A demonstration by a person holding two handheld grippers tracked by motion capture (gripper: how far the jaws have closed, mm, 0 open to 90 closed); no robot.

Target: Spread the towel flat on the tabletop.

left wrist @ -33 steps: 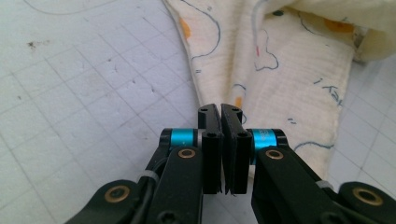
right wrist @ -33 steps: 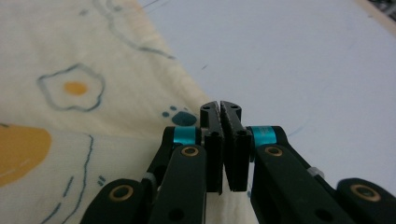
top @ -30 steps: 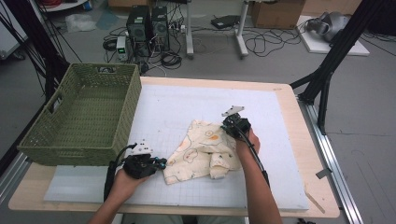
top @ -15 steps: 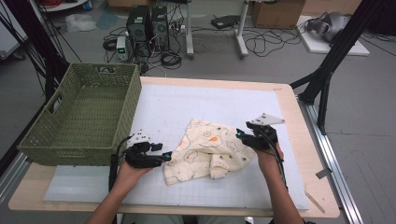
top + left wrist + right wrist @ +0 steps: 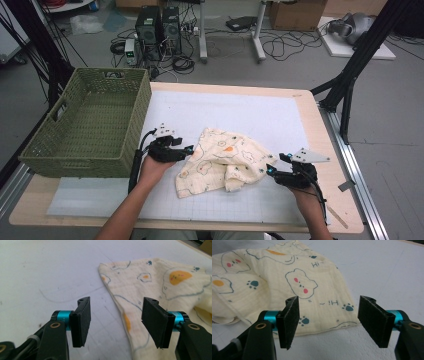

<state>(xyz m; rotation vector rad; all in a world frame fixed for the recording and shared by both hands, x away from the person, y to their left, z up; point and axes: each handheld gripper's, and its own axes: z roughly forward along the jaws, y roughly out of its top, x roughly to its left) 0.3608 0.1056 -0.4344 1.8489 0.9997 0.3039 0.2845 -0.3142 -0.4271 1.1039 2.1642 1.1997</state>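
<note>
Cloth sits crumpled mid-mat between both grippers, left gripper gaping with nothing gripped at its left edge, right gripper jaws just spread, empty, by its right edge.

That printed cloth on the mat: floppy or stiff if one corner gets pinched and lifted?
Likely floppy: the cloth lies in soft folds and rumples, so a lifted corner would probably trail the rest behind. Its crinkled gauze weave looks thin and light, unlikely to strain a grip. The textured surface probably resists slipping between pads, though a push would likely bunch it on the white mat rather than slide it.
</note>
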